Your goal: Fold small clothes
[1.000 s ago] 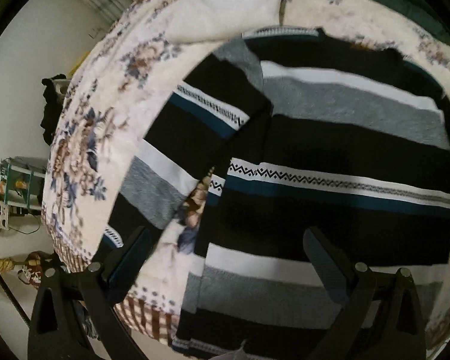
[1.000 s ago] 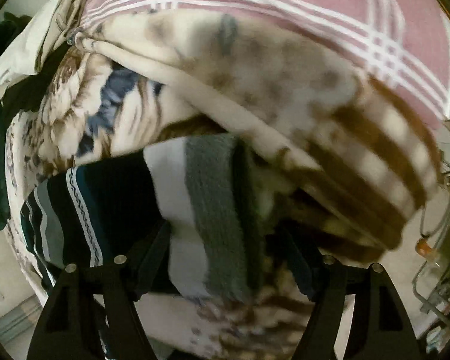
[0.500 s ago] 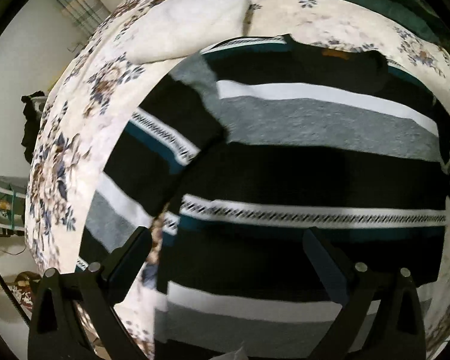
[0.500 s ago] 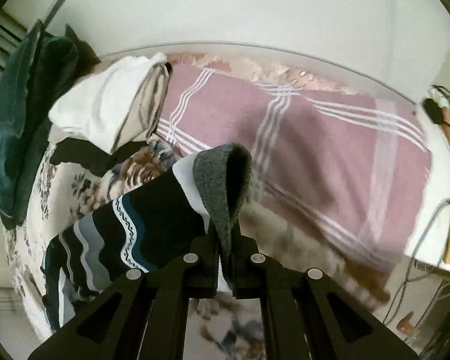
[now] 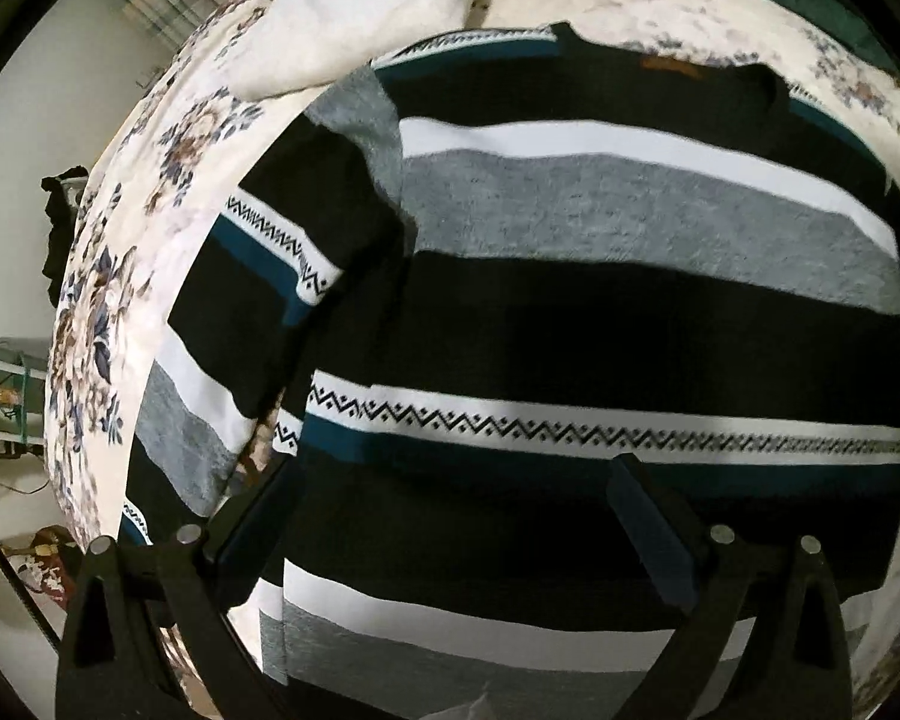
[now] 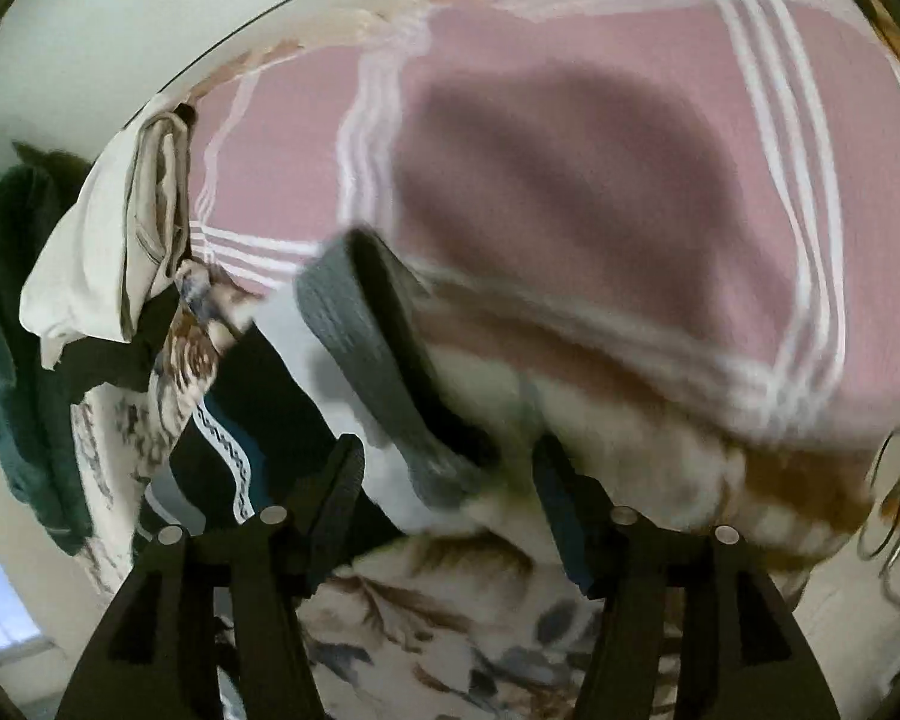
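A black, grey, white and teal striped sweater lies spread flat on the floral bedspread, its left sleeve angled down to the left. My left gripper is open and hovers over the sweater's lower body. In the right wrist view the other sleeve's grey cuff lies between the fingers of my right gripper, which stands open and holds nothing; the view is blurred.
A folded white garment lies above the sweater's shoulder and also shows in the right wrist view. A pink blanket with white stripes lies past the cuff. Dark green cloth sits at the left. The bed edge drops off at left.
My right gripper was shut on the grey cuff and lifted it; now it is open and the cuff lies loose between the fingers. My left gripper moved closer over the sweater.
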